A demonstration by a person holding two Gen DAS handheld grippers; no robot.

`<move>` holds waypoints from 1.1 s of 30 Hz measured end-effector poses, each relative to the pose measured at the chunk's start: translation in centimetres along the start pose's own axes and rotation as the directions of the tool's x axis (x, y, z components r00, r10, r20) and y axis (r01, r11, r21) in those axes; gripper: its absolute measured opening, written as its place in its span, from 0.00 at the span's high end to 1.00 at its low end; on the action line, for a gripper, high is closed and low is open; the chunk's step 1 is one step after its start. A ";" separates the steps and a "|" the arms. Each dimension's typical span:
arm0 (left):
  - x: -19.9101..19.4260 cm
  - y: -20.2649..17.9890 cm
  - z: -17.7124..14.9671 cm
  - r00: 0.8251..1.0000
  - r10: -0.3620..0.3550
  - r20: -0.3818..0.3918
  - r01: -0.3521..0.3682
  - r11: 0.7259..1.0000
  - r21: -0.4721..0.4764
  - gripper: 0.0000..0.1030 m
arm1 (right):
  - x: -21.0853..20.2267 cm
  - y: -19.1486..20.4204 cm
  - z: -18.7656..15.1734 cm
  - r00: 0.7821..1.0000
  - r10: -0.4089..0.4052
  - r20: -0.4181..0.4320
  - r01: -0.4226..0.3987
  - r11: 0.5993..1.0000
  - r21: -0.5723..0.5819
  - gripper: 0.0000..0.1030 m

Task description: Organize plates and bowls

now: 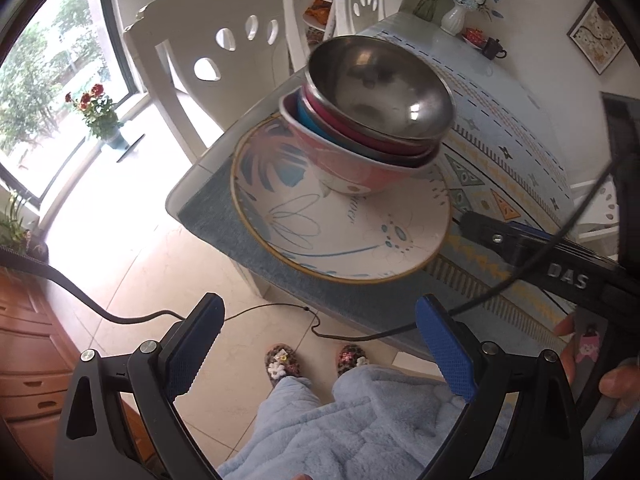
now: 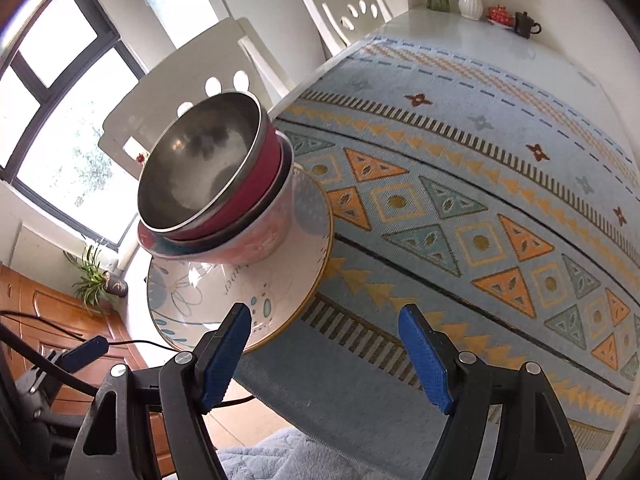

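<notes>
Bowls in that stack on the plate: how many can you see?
4, nested on the plate: steel bowl on top, then magenta bowl, blue bowl, pink patterned bowl at the bottom. More could hide inside.

lower bowls mostly hidden, perhaps three, under the steel bowl.

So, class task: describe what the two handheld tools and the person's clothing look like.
Each tool, left and right, has black frames, silver bolts and textured blue pads. Black cables trail off; one body reads "DAS". The person wears fluffy light-blue clothing and floral slippers.
</notes>
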State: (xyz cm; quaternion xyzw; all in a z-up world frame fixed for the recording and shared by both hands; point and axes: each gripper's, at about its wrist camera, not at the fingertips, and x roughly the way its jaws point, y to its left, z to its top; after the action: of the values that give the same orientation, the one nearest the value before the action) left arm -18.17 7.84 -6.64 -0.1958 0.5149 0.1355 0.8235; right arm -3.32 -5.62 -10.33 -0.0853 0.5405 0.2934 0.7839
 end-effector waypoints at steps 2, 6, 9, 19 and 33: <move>0.1 -1.1 -0.2 1.000 -0.012 -0.003 0.012 0.999 0.032 0.07 | 0.3 0.2 -0.1 1.000 0.003 -0.019 -0.003 1.000 -0.014 0.28; 0.4 -3.8 -0.2 1.000 0.012 -0.007 -0.011 0.994 0.111 0.07 | 0.0 -0.2 -0.4 1.000 0.000 -0.019 -0.001 0.999 -0.037 0.28; 0.4 -4.9 -0.2 1.000 -0.001 -0.008 0.002 0.992 0.123 0.07 | -0.4 -1.5 -0.4 1.000 -0.008 -0.017 0.008 1.000 -0.030 0.28; 1.6 -13.0 -0.7 0.999 -0.032 -0.043 0.043 0.959 0.279 0.07 | -1.4 -7.4 -0.7 0.999 -0.016 -0.041 0.018 0.999 0.046 0.28; 11.1 -27.8 2.3 0.978 -0.162 -0.127 0.201 0.886 0.417 0.07 | -2.2 -28.0 -6.5 0.972 -0.209 -0.103 0.233 0.893 0.384 0.28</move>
State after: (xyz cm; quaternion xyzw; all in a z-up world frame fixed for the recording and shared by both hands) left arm 0.28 -15.47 -10.63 -0.0638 0.5475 -0.0672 0.8316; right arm 6.46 -32.14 -16.13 0.0047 0.5981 0.0852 0.7969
